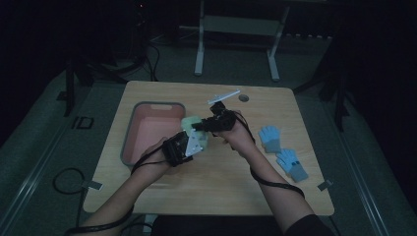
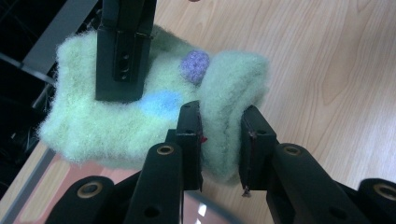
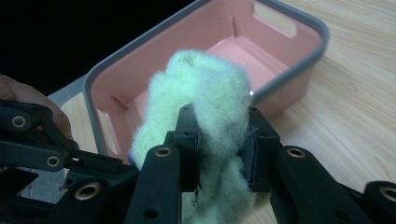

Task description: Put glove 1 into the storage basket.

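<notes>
A person is holding a fuzzy green glove (image 1: 195,129) between two tools, just beside the right rim of the pink bin (image 1: 129,129) on the desk (image 1: 221,182). The left hand-held gripper (image 2: 219,140) is clamping a thick fold of the wool, and the right hand-held gripper (image 3: 220,144) is pinching another bunch of it, so both are gripping the same glove, which is hanging clear of the wood. The likely step is carrying it over the bin. To do that well, I would say both grips should be kept firm and the two hands moving together, so the soft knit is neither stretching nor slipping, and the glove should be clearing the grey rim before any release. Two blue gloves (image 1: 282,152) are lying well apart on the right.
</notes>
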The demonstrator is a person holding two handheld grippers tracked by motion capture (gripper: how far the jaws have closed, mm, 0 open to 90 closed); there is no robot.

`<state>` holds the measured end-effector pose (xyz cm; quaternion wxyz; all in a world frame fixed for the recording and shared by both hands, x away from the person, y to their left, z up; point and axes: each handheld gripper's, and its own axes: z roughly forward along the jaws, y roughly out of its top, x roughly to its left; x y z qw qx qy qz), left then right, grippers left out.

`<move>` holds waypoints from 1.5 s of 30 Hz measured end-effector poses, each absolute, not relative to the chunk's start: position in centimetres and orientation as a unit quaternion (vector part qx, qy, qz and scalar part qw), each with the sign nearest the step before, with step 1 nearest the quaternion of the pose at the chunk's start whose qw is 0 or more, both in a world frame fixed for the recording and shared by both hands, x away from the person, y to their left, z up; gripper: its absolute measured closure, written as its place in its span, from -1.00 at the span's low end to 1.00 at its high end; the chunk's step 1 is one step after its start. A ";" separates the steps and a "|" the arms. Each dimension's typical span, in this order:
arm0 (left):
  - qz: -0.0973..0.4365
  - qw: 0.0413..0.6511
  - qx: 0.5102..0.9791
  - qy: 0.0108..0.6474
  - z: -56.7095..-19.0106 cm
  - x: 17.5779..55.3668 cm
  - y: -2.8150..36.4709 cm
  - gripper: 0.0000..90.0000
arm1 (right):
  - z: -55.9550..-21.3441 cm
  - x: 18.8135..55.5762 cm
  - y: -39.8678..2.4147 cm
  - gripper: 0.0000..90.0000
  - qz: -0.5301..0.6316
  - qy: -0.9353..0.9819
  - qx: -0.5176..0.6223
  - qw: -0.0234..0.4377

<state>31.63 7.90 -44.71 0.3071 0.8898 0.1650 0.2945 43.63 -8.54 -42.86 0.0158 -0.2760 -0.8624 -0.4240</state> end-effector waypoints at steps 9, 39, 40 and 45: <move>0.301 0.294 0.890 0.177 -44.7 31.4 11.0 0.63 | -42.7 43.8 -4.7 0.58 -0.419 -0.871 -0.257 0.022; 0.257 0.256 0.906 0.220 -49.2 34.3 19.1 0.64 | -46.7 46.1 4.6 0.54 -0.377 -0.890 -0.254 0.035; 0.231 0.240 0.916 0.223 -49.9 35.5 18.6 0.64 | -47.2 46.3 4.6 0.47 -0.367 -0.892 -0.260 0.032; 0.206 0.218 0.927 0.225 -50.3 36.6 18.0 0.64 | -47.8 46.7 3.7 0.44 -0.365 -0.889 -0.274 0.026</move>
